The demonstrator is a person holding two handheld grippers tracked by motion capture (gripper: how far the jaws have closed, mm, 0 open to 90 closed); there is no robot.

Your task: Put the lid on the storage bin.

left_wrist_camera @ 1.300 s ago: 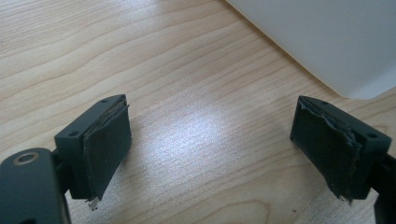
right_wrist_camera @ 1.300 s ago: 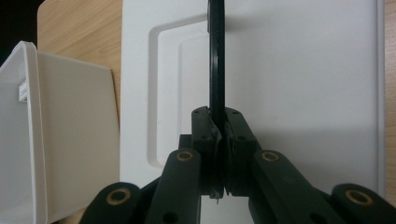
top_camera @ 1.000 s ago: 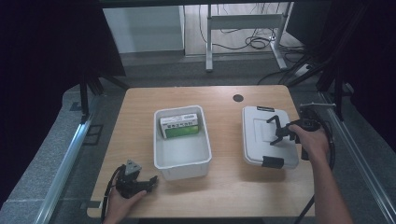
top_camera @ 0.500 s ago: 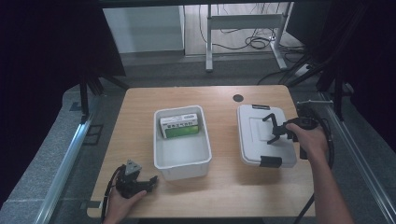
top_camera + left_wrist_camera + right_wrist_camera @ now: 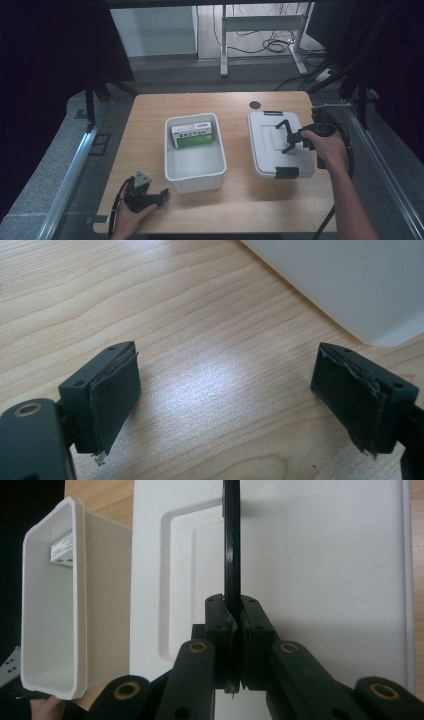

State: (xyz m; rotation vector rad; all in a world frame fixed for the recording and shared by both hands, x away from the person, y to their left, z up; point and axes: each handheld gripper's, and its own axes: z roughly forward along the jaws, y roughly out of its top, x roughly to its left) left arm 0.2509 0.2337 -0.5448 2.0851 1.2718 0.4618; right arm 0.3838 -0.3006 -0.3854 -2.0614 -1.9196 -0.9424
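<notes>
A white lid (image 5: 267, 152) with black end clips sits at the table's right. Its thin black handle (image 5: 286, 131) stands up, and my right gripper (image 5: 295, 141) is shut on it. In the right gripper view the handle (image 5: 231, 555) runs as a narrow bar up from the closed pads of the right gripper (image 5: 234, 630), over the lid (image 5: 325, 580). The open white bin (image 5: 167, 150) in the middle holds a green and white box (image 5: 194, 136) at its far end. My left gripper (image 5: 160, 196) rests open on the wood by the bin's near left corner, nothing between its pads (image 5: 117, 390).
A small round black disc (image 5: 255, 105) lies on the table beyond the lid. The bin's wall (image 5: 50, 605) stands just left of the lid in the right gripper view. A bin corner (image 5: 350, 285) sits ahead of the left gripper. Metal rails flank the table.
The right gripper has moved a little left and up with the handle, and the lid has shifted slightly toward the bin. The left gripper has stayed put.
</notes>
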